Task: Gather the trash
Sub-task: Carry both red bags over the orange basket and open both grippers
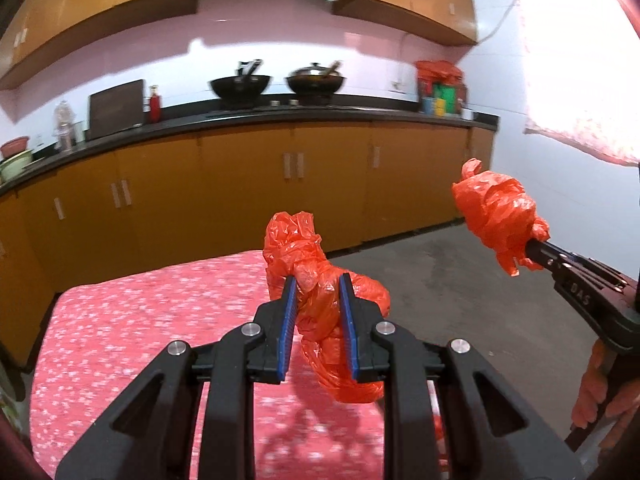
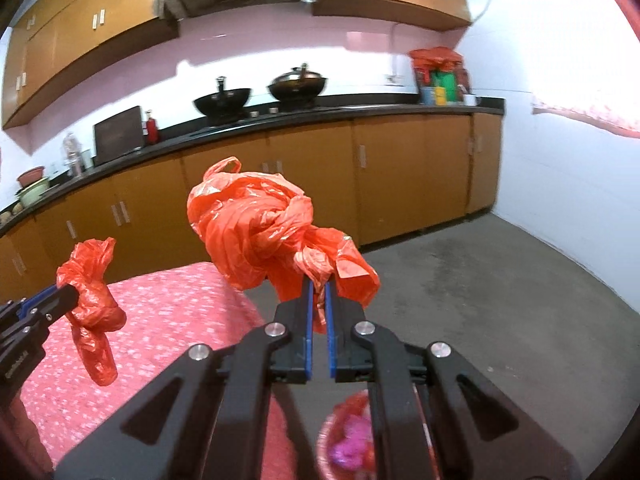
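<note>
While both are raised, left tongs (image 1: 318, 294) clamp one orange bag (image 1: 320, 280), right tongs (image 2: 319, 292) another orange bag (image 2: 256, 232).

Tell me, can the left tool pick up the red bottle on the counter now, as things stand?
Probably not. The left tool is already shut on a crumpled orange bag, so it has no free grip. The red bottle stands far off on the counter, beyond the table and some floor.

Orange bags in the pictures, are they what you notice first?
Yes. A crumpled orange bag is pinched in the left gripper above the red flowery tablecloth. Another orange bag is clamped in the right gripper beside it. Behind them, two black woks sit on the dark counter.
</note>
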Tool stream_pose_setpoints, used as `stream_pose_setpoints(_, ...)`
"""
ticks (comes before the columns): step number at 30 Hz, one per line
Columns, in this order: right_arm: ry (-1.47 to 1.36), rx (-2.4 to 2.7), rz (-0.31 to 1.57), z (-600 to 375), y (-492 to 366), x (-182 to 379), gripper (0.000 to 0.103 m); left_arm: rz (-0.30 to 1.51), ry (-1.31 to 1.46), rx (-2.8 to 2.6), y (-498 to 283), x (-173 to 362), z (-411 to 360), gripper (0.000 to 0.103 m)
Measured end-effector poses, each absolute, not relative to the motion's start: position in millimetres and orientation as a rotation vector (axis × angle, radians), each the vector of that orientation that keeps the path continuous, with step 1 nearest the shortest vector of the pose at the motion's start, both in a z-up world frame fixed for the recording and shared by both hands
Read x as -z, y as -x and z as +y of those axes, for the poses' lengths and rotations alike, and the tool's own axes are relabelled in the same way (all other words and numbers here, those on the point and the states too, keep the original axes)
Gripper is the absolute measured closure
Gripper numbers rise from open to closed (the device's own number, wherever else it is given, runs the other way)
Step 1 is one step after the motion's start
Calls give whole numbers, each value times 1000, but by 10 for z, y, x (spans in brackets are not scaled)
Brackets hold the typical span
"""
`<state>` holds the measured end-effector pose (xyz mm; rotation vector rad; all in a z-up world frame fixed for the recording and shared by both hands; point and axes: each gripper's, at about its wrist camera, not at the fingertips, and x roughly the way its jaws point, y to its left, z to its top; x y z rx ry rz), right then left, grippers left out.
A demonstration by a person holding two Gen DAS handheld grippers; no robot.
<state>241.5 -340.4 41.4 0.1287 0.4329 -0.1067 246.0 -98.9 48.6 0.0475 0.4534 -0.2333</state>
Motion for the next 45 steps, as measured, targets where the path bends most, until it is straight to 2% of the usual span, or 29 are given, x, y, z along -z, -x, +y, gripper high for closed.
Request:
stream_pose_setpoints(12,-161,217,443,-4148,-2158,-152,96,501,-69,358,-2341,-283,-1756,82)
stream_pose_setpoints(18,-200,244,476,-4344,-2023,171,96,554,-54,408,-2282,-45,-2023,82)
stream_pose_setpoints(29,-255,311,643,-4673,-1993,971,96,666,-95,474,-2234,492,-2455,82)
stream_pose_setpoints(45,-296,298,778,-4776,-2141,1600,96,773,-164,518,-2301,958,-2800,82)
